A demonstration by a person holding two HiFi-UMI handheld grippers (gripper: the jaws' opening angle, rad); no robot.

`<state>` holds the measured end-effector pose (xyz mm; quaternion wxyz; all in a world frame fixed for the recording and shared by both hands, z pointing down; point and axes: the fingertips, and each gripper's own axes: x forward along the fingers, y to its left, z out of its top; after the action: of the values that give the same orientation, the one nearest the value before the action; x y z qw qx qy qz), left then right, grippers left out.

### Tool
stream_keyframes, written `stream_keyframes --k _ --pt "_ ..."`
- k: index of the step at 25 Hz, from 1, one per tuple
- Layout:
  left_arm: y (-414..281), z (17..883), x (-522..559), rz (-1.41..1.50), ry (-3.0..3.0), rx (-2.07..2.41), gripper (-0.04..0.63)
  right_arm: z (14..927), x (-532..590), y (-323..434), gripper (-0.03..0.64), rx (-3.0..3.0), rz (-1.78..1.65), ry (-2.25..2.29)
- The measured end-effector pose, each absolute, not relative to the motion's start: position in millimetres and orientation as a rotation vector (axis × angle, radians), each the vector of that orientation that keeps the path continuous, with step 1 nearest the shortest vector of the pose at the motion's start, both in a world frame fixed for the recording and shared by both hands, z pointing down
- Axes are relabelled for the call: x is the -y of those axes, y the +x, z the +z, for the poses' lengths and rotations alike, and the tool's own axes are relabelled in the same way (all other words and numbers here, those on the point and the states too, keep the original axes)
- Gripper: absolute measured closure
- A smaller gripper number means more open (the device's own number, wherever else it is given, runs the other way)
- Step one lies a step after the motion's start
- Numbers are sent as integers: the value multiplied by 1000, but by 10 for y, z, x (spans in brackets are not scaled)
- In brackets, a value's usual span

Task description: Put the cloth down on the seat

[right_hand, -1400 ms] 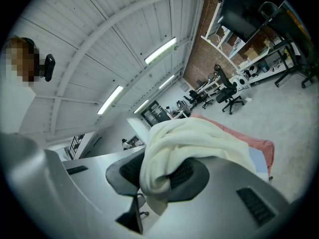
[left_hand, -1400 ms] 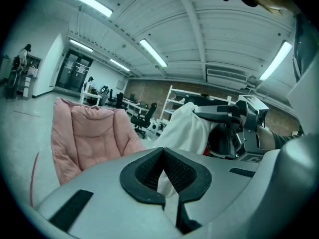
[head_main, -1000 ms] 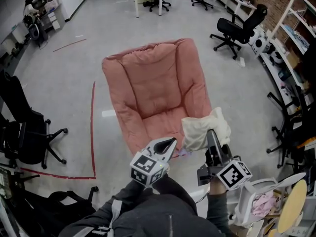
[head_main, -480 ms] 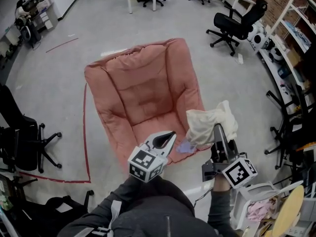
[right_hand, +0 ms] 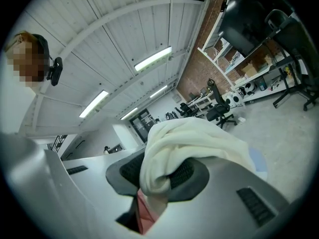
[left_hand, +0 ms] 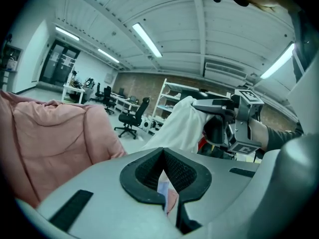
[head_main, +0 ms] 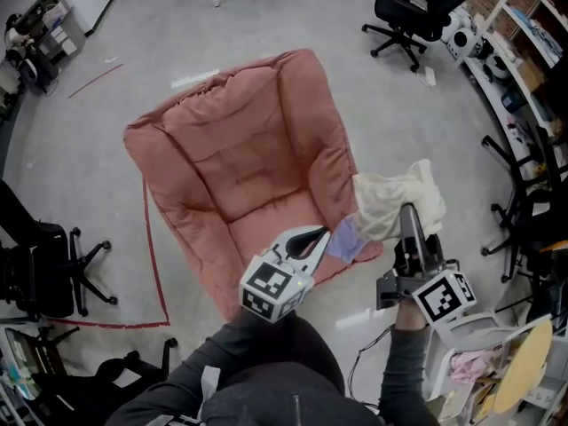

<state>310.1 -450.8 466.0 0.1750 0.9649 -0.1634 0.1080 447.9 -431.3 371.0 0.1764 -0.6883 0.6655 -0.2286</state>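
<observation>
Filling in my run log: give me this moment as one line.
cloth: bunched, over near-right corner of seat, not yet down | right gripper: jaws shut on cloth | left gripper: jaws pinching its lavender corner

From my end the cloth (head_main: 395, 204) reads as soft cream woven fabric, matt and rumpled. The seat (head_main: 240, 149) looks like padded pink fabric with a dull, stitched, slightly creased surface. The left gripper (head_main: 312, 238) and right gripper (head_main: 409, 211) have smooth, matt grey plastic shells with black ribbed rubbery pads (left_hand: 185, 172), and the floor (head_main: 177, 25) is smooth grey with a faint sheen.
</observation>
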Motion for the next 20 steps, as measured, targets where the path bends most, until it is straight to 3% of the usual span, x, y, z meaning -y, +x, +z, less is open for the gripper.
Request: stream_keyframes --k 20 --pt "3385 5580 4721 504 2645 406 591 5746 4613 4678 532 -1710 -1098 -1935"
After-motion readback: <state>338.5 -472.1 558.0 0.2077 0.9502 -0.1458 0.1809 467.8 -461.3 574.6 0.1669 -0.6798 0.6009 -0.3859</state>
